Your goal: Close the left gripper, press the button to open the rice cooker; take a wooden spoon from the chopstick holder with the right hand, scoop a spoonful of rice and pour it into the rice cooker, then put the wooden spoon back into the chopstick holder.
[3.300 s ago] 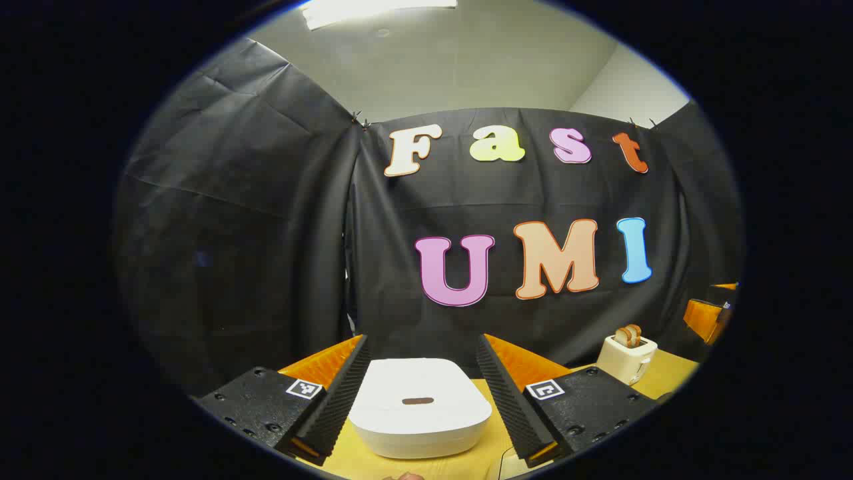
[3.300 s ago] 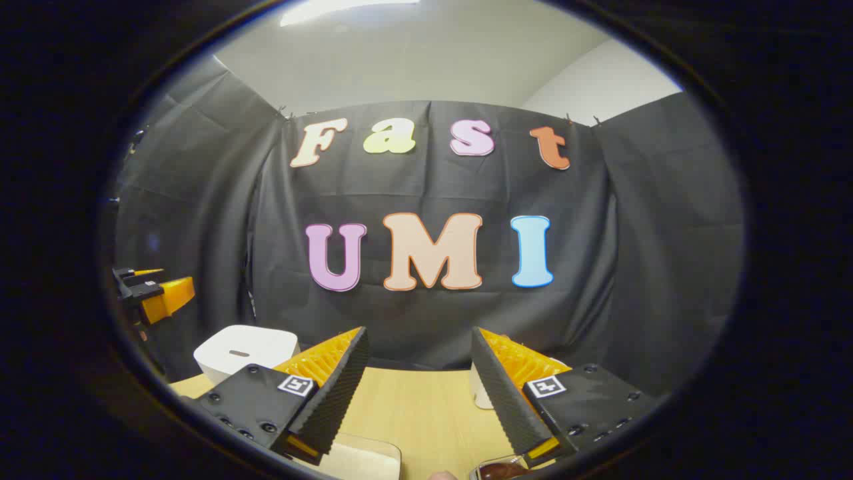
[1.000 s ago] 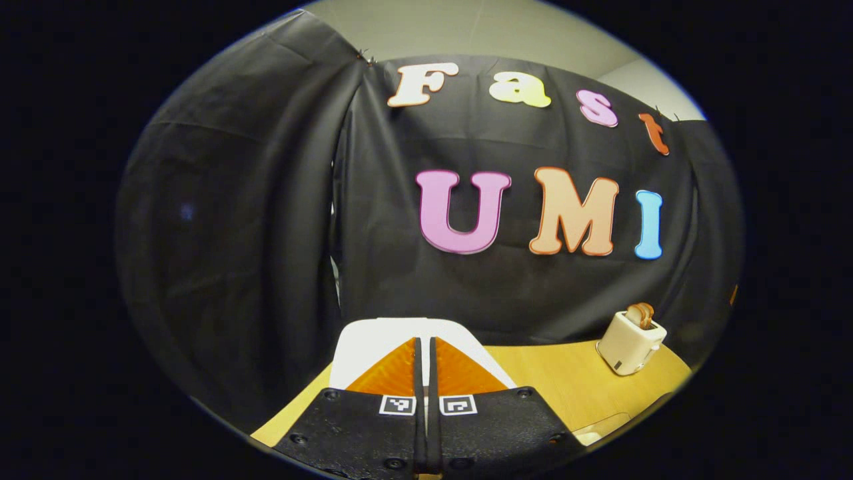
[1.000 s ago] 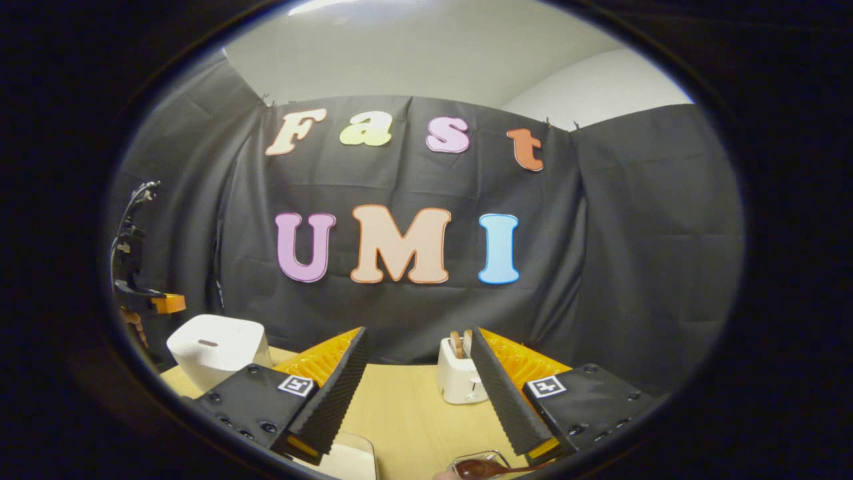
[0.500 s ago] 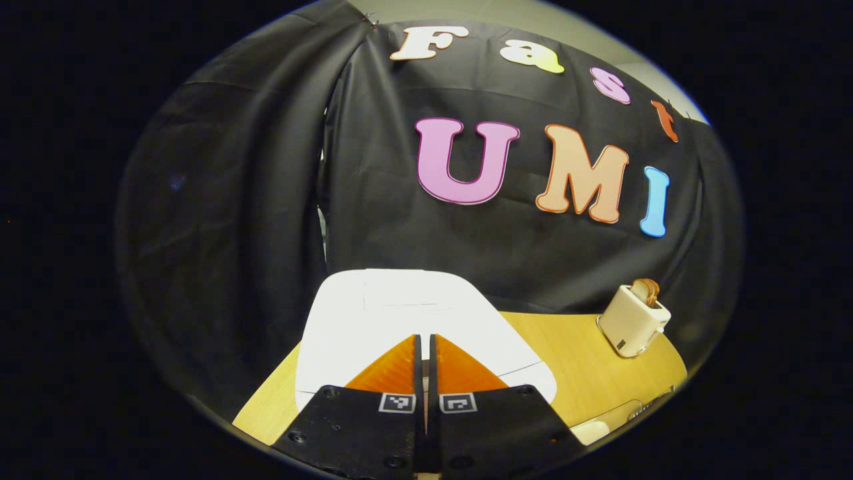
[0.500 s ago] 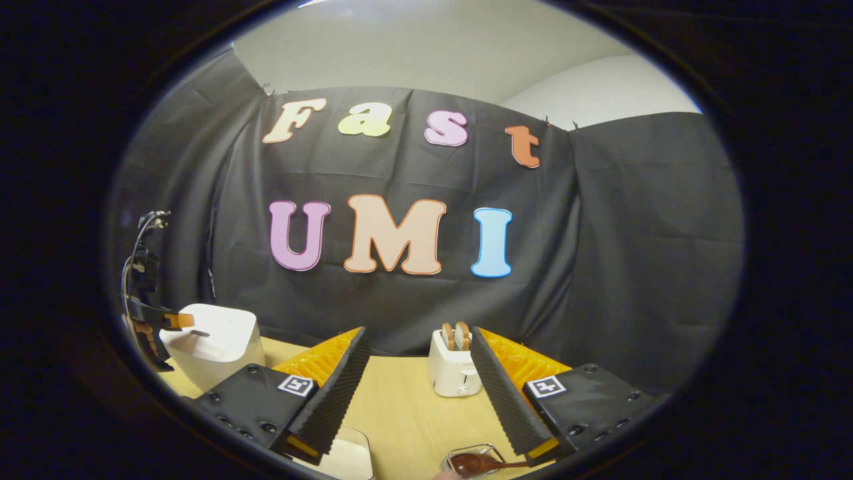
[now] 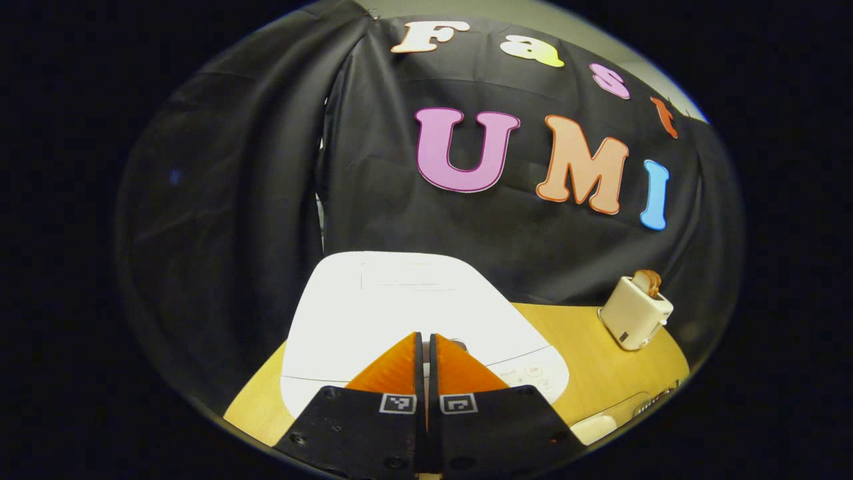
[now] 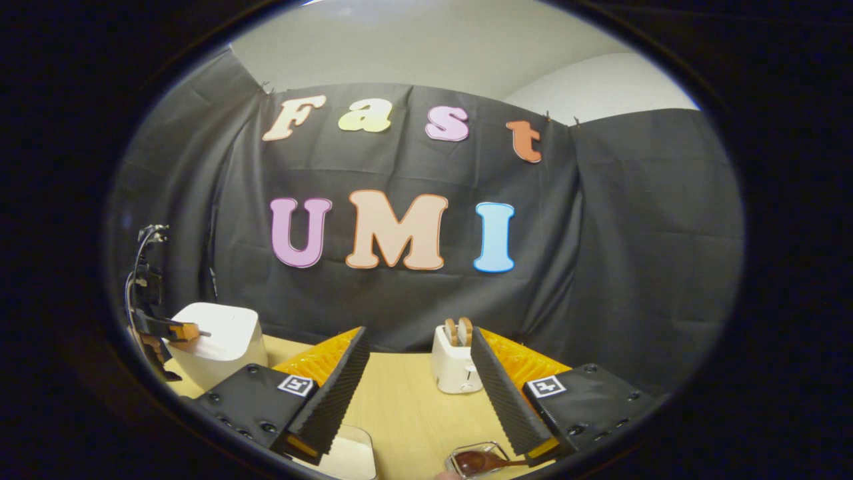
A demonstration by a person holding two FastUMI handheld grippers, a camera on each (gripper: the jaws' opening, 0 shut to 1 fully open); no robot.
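- Pressing stage, by my reading: left gripper (image 7: 424, 340) has its two fingers drawn together with nothing between them, tips low over the front of the rice cooker (image 7: 406, 313).
- Cooker lid is down. The button lies right at or under the fingertips; a small dark edge shows just right of the tips, but whether they touch it I cannot tell.
- Key relation: the button is straight ahead of and below the left gripper's tips, along its own finger line, so the move likely needed is a short push down and forward, no sideways shift.
- In the right gripper view the left gripper (image 8: 178, 330) sits on the cooker (image 8: 220, 337) top, far left.
- Right gripper (image 8: 418, 373) is spread wide, empty, hovering above the table (image 8: 406, 407), well apart from the cooker.
- Wooden spoon (image 8: 481, 461) lies near the right gripper's right finger, low in view, bowl in a clear container (image 8: 460, 453); holder not made out.
- Toaster (image 8: 453, 367) stands ahead between the right fingers, not involved.
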